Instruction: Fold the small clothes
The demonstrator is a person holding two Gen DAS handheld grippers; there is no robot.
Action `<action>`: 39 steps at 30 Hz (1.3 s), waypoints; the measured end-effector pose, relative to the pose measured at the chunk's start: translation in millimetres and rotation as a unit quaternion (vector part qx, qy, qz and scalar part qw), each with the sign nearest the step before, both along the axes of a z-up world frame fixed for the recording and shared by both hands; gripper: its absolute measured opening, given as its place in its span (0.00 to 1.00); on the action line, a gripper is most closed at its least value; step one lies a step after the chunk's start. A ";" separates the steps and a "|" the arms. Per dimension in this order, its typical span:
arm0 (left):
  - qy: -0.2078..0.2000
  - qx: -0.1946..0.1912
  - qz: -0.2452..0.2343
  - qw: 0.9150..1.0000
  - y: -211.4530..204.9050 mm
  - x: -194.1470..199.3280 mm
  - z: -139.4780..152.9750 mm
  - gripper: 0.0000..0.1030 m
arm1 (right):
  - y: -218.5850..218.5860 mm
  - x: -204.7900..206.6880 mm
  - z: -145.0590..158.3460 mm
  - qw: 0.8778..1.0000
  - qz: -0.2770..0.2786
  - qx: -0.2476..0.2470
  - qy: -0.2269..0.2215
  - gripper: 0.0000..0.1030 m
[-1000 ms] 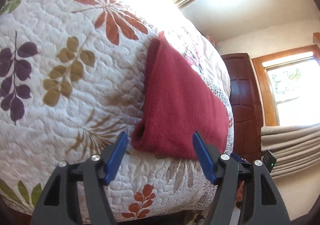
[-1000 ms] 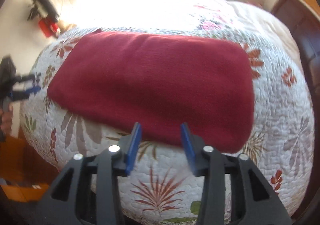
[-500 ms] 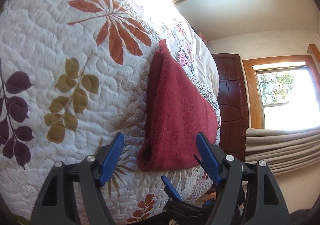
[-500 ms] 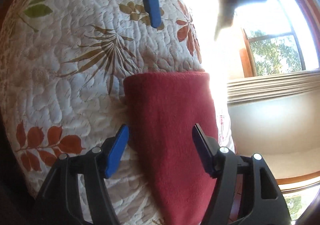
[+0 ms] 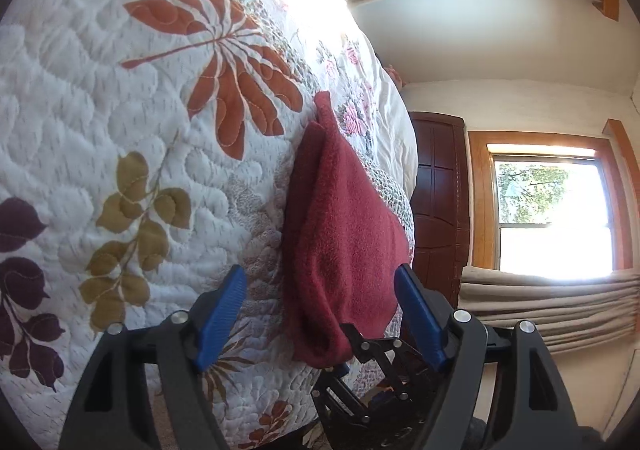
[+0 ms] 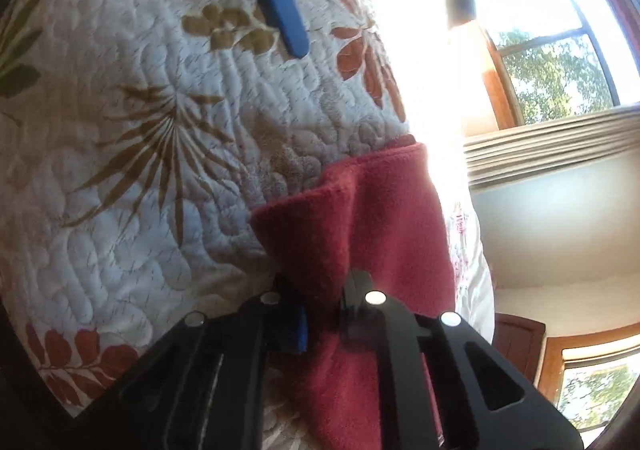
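A folded red cloth (image 5: 340, 234) is lying on the leaf-patterned quilt (image 5: 120, 129) of a bed. The right tool (image 6: 324, 306) is pinching the cloth's near corner, while the left tool (image 5: 320, 314) is hanging spread wide around its end. A sunlit window (image 5: 552, 209) and dark wooden door (image 5: 438, 209) are standing beyond.

Light source: daylight through the window (image 5: 550, 209), strong.
Glare: blown-out white on the quilt (image 5: 120, 129) at its far end, toward the window; detail lost there.
Shadow: soft, on the quilt just beside the red cloth (image 5: 340, 234).
Blur: right wrist view soft, smeared.
Distortion: fisheye bowing, dark corners.
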State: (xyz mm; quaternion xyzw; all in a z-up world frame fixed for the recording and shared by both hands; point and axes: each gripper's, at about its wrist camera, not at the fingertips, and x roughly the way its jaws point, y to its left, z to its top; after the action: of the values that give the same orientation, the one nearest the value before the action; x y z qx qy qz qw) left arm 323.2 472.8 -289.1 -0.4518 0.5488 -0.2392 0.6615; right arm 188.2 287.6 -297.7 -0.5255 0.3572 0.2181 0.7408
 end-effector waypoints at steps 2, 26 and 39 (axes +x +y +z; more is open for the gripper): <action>0.010 -0.028 -0.007 1.000 -2.8 14.2 -3.2 0.77 | -8.1 4.7 24.5 0.999 -0.016 0.033 -0.003 0.09; 0.119 -0.005 -0.124 0.985 -110.3 139.6 -37.0 0.25 | -42.3 42.1 88.0 0.983 -0.095 0.154 0.030 0.09; 0.078 0.015 -0.139 0.987 -131.5 157.4 13.4 0.22 | -53.5 45.7 108.5 0.975 -0.115 0.189 0.026 0.09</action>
State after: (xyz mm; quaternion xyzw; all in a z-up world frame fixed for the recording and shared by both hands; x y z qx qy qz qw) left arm 480.6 341.4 -275.6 -0.3785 0.6594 -0.2845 0.5839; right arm 234.0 234.1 -189.3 -0.3253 0.3871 0.2084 0.8372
